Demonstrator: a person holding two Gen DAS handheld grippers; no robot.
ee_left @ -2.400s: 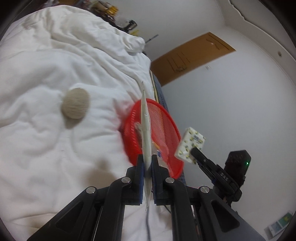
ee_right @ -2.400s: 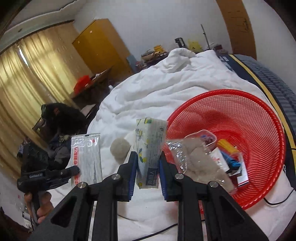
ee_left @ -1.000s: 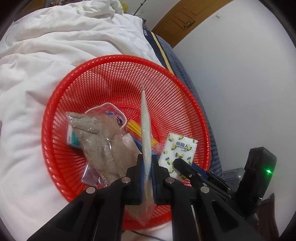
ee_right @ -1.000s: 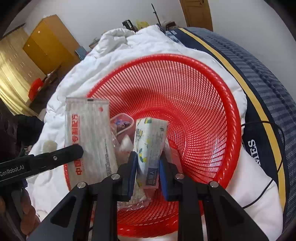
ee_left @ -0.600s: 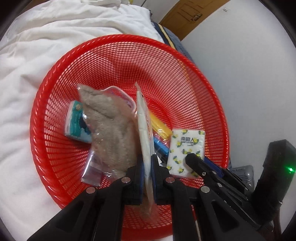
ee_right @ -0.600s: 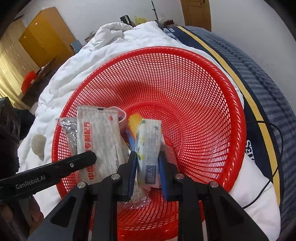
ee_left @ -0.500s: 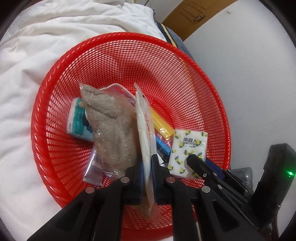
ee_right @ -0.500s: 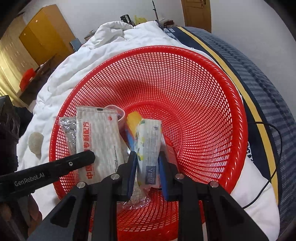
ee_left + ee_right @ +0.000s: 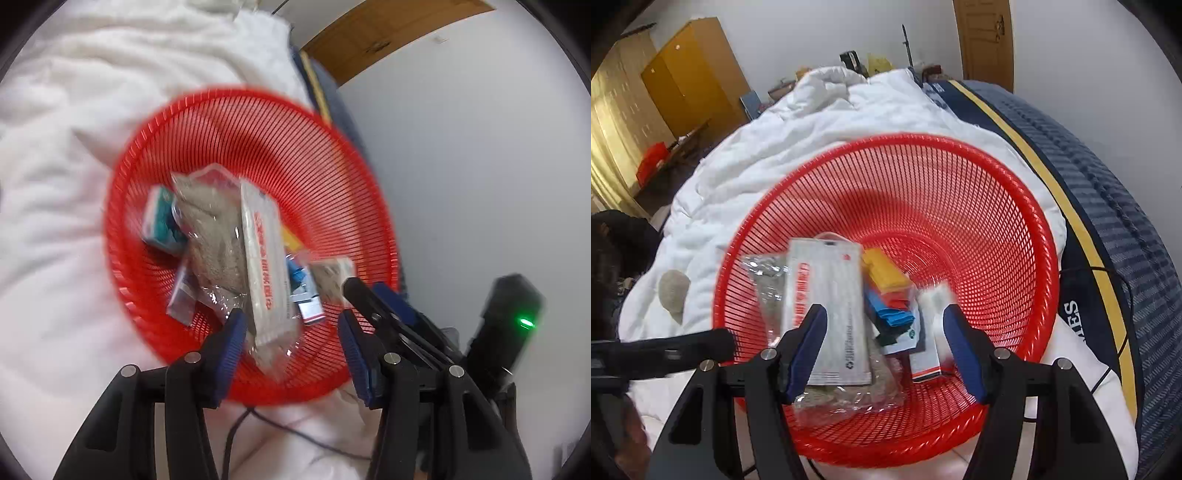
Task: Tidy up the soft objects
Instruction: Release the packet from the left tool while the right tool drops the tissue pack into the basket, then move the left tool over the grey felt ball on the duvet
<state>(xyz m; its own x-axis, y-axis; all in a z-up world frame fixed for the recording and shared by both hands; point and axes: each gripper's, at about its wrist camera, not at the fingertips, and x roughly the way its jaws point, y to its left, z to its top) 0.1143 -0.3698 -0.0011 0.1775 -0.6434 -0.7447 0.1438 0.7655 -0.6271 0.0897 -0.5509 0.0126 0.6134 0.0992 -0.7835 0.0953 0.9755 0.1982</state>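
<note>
A red mesh basket (image 9: 159,155) (image 9: 997,206) sits on a white duvet. In it lie a white mask packet with red print (image 9: 262,266) (image 9: 827,306), a bagged grey cloth (image 9: 214,240) (image 9: 768,288), a teal pack (image 9: 162,225), coloured pouches (image 9: 886,291) and a blurred tissue pack (image 9: 332,280) (image 9: 934,314). My left gripper (image 9: 291,332) is open above the basket's near rim, the mask packet loose between its fingers. My right gripper (image 9: 882,332) is open over the basket, the tissue pack by its right finger.
A grey round pad (image 9: 674,291) lies on the duvet (image 9: 55,147) left of the basket. A blue striped mattress edge (image 9: 1126,229) runs on the right by a white wall. A black cable (image 9: 258,417) trails below the basket. Wardrobes (image 9: 690,81) stand far back.
Both grippers have opened and pulled back. The mask packet dropped from the left gripper and the tissue pack from the right; both now lie in the basket.
</note>
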